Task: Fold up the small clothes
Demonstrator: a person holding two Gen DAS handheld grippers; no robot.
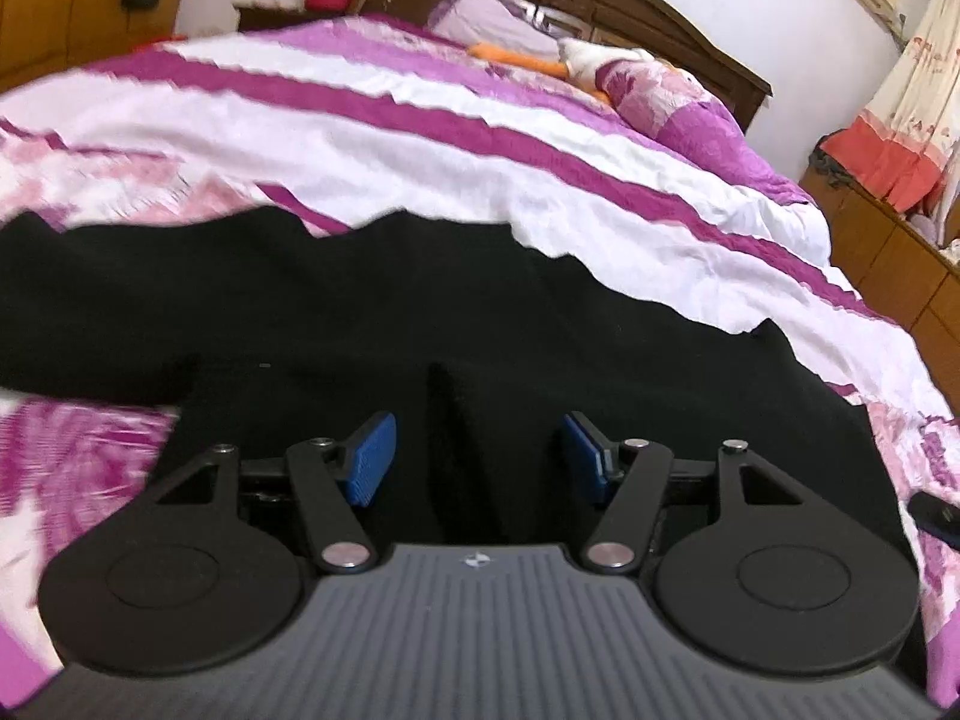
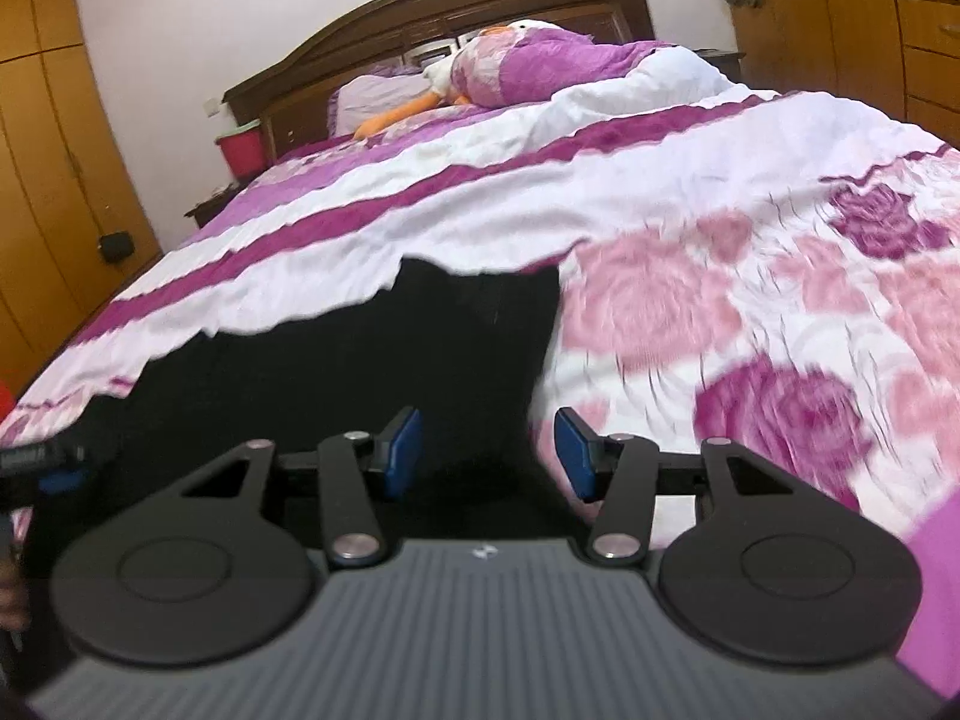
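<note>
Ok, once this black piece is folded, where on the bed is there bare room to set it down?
The floral bedspread right of the black garment is bare out to the bed's edge. The striped band between the garment and the pillows is also free. The head end is crowded with pillows and an orange and white plush toy. The near edge holds the garment and both tongs.

Black garment [image 1: 360,324]: matt cloth, soft, no sheen. Bedspread [image 1: 480,168]: crinkled printed cloth, puckered texture. Headboard [image 2: 480,6], top of frame: dark varnished wood, slight gloss. Wardrobe [image 2: 42,120], far left: smooth lighter wood. Left gripper [image 1: 477,456]: matt black plastic arms, blue ribbed pads [image 1: 372,459], shiny metal pivots.
</note>
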